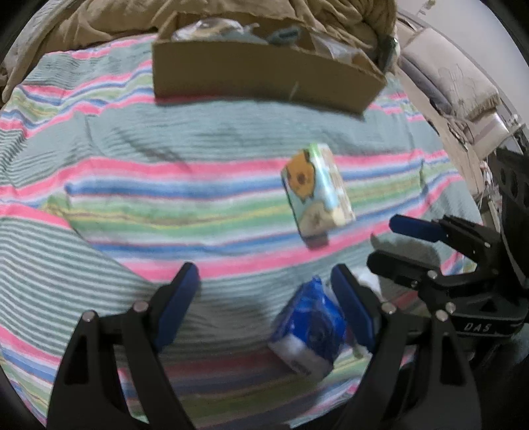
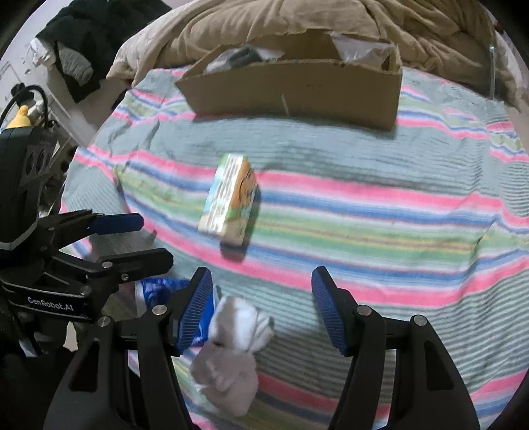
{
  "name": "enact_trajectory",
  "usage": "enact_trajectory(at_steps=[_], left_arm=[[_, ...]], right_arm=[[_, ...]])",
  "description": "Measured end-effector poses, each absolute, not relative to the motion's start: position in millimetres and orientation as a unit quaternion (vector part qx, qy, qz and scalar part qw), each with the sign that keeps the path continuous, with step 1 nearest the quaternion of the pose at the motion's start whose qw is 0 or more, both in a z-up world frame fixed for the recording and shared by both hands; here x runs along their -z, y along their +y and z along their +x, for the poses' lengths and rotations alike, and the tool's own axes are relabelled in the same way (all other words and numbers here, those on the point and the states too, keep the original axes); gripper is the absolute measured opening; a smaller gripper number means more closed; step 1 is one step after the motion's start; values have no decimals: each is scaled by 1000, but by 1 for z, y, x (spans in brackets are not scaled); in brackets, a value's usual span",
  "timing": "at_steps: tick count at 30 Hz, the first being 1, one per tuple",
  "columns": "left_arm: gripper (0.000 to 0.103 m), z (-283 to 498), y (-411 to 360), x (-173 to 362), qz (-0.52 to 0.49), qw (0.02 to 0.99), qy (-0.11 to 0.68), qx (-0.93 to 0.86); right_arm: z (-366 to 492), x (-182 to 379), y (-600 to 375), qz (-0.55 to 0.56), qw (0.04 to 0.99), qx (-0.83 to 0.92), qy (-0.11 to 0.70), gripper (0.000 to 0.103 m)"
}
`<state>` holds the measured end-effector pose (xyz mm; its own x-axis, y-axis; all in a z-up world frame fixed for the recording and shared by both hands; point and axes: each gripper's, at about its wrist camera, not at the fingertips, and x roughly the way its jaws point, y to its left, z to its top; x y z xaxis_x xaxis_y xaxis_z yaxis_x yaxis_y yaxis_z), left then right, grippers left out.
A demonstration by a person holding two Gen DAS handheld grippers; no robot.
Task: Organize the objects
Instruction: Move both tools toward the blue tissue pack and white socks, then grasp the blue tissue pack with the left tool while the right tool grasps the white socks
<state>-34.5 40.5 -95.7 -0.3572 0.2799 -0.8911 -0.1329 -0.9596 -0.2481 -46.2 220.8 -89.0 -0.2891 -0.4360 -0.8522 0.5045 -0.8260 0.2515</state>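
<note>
Left gripper point(image 1: 264, 287) is spread wide, nothing between the pads, hovering low over a striped bedspread point(image 1: 165, 198). Blue and white packet point(image 1: 309, 334) lies on the spread right by the inner face of this gripper's right-side finger point(image 1: 350, 307); actual contact is hard to call through the blur. Right gripper point(image 2: 261, 297) also has its jaws wide apart and holds nothing. Grey and white sock bundle point(image 2: 231, 350) lies on the spread between its fingers, closer to the left-side finger point(image 2: 195, 307); touching or not, cannot tell. In the right wrist view the blue packet point(image 2: 158, 287) peeks out behind that finger, partly hidden. Each gripper shows up in the other's camera: the right gripper point(image 1: 390, 241) at the right edge of the left view, the left gripper point(image 2: 155, 238) at the left edge of the right view, so both tools sit just beside each other over the near part of the bed. Small printed carton point(image 1: 315, 192) point(image 2: 231, 195) lies on the stripes mid-bed, well apart from both grippers. Open cardboard box point(image 1: 264, 76) point(image 2: 297, 89) sits further back on the spread, some items inside, too blurred to name. Tan duvet point(image 2: 297, 23) is bunched up behind the box.
</note>
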Motion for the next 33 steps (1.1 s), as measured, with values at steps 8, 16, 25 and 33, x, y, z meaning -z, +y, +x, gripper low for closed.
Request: enact_trajectory(at_steps=[8, 16, 25, 33], left_arm=[[84, -21, 48, 103, -562, 133, -55, -815], [83, -11, 55, 109, -571, 147, -45, -806], [52, -6, 70, 115, -572, 183, -38, -798], [29, -9, 67, 114, -565, 199, -48, -800]], right_arm=[[-30, 101, 221, 528, 306, 791, 36, 66], [-18, 112, 226, 543, 313, 779, 32, 66], [-9, 123, 220, 554, 337, 760, 36, 43], [-9, 115, 228, 547, 334, 767, 34, 40]])
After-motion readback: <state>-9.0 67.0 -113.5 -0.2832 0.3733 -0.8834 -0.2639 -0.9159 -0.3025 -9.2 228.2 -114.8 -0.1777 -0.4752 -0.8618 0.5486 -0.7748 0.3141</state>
